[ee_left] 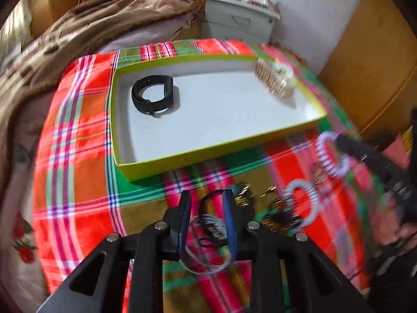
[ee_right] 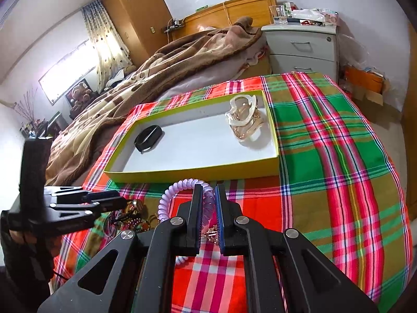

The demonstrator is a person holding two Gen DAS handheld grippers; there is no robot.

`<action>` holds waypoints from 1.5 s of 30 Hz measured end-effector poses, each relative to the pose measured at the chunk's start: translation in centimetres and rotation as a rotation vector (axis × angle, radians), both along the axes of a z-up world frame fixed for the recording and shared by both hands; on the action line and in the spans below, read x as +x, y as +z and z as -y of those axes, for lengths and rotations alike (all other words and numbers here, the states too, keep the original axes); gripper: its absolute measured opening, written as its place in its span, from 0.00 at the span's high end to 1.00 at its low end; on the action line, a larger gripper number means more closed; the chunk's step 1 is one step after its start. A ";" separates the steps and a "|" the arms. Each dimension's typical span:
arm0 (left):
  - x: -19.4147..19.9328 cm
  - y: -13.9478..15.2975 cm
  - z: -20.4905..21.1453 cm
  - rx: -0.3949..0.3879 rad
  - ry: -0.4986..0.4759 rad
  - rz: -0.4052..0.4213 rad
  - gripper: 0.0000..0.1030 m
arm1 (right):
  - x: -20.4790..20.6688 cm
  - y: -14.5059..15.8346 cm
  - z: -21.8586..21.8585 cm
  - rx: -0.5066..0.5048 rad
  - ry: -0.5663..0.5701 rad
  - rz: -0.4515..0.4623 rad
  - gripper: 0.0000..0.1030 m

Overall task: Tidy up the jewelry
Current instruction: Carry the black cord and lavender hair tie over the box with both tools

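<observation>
While left gripper point(ee_left: 206, 195) hangs spread over the jewelry pile point(ee_left: 260, 206) on the plaid cloth point(ee_left: 78, 130), nothing is pinched; black band point(ee_left: 153, 95) sits in the box point(ee_left: 208, 154). Right wrist: right gripper point(ee_right: 209, 190) pinches the purple coil tie point(ee_right: 179, 185), near box front edge.

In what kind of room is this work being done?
Most likely a home bedroom. A rumpled brown fleece blanket covers a bed with a wooden headboard, a white drawer nightstand stands beside it, and a tall wooden wardrobe fills the corner.
</observation>
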State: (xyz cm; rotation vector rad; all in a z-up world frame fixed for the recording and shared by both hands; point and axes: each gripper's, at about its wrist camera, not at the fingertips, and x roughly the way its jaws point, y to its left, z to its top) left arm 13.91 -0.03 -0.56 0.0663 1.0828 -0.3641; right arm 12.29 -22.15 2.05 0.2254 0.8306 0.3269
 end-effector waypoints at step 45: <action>-0.9 4.9 -1.3 -0.093 -0.028 0.168 0.96 | 1.0 2.7 -0.8 -0.014 -0.018 0.051 0.91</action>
